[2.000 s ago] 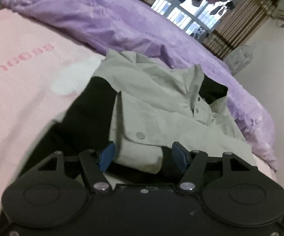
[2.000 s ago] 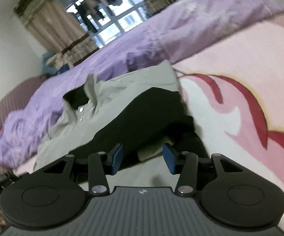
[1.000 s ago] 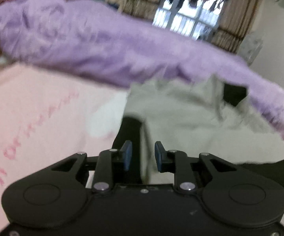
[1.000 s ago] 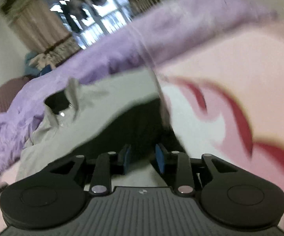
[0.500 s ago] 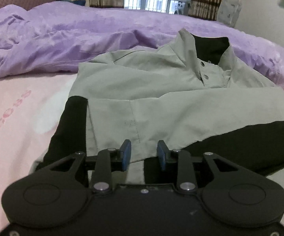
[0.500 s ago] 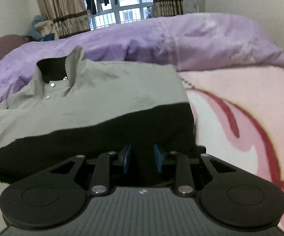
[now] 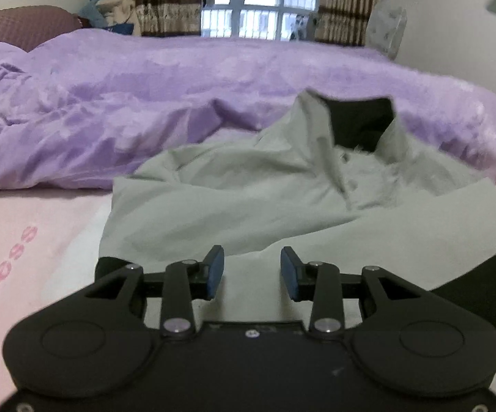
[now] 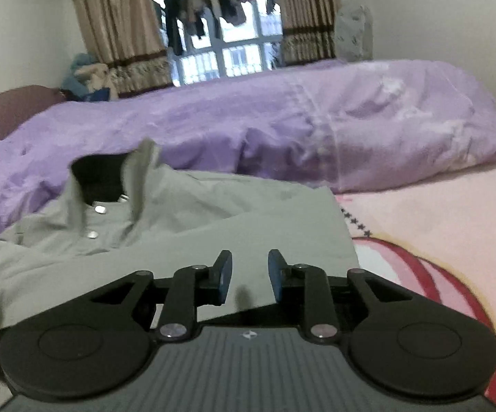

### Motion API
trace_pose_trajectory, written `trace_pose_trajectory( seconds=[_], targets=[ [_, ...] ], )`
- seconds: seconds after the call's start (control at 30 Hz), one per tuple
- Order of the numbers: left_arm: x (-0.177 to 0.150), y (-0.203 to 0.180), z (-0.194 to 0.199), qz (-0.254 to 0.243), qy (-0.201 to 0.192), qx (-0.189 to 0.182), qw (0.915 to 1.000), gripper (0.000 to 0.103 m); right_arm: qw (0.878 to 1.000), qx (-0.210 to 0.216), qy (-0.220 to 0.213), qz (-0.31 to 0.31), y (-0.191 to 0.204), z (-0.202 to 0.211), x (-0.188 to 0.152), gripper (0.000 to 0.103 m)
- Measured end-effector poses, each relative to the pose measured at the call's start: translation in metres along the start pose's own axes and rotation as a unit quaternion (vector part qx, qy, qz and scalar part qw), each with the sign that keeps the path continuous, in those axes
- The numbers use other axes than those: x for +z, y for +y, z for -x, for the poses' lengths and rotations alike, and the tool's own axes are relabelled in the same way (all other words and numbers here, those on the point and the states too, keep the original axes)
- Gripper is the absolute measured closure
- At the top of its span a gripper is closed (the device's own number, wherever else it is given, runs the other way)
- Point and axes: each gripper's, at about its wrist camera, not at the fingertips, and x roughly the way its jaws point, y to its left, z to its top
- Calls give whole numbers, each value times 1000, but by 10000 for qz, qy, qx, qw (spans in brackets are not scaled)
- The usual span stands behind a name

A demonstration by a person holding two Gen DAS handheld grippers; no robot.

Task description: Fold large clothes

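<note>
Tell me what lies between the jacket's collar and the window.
Only the rumpled purple duvet lies between the jacket collar and the window; both wrist views show this.

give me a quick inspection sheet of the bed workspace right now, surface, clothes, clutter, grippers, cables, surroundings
surface: pink blanket with red curved print and pink lettering, covering the bed
job's things: grey jacket lying on the blanket, bottom part folded up over the body, collar standing with black lining showing, snap buttons visible
clutter: rumpled purple duvet bunched behind the jacket
grippers: left gripper open, holding nothing, over the jacket's near edge; right gripper open, holding nothing
cables: nothing seen
surroundings: window with striped curtains, clothes hanging outside, soft items piled in the far left corner
</note>
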Motion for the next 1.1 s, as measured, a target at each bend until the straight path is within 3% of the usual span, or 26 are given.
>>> trace_pose_trajectory(
  seconds=[0.13,0.27,0.37,0.53,0.7,0.83,0.97,1.1],
  targets=[
    [-9,2,-26,-108,194,111,9997,64,9994,-224,237,87,-4,-24,-10,73],
    [-10,4,-31,-105,212,104,9997,65,9994,-189,296,47,-12,-28,-15,75],
    [-6,0,-14,-138,212,167,9995,65,9994,-137,324,-73,-12,-13,-9,74],
    [-23,-11,40,-365,-53,-192,9991,62,9994,271,140,149,-7,42,-17,70],
    [-49,-20,48,-550,189,-273,9979,61,9985,343,396,181,-10,58,-40,70],
    [-60,-17,30,-413,419,-243,9980,59,9980,198,595,85,-17,48,-57,70],
    [-57,-9,22,-126,408,-370,9984,58,9985,184,504,86,-18,45,-63,71],
    [-49,-2,44,45,529,-424,9977,60,9969,299,702,-205,-22,64,-55,69]
  ],
)
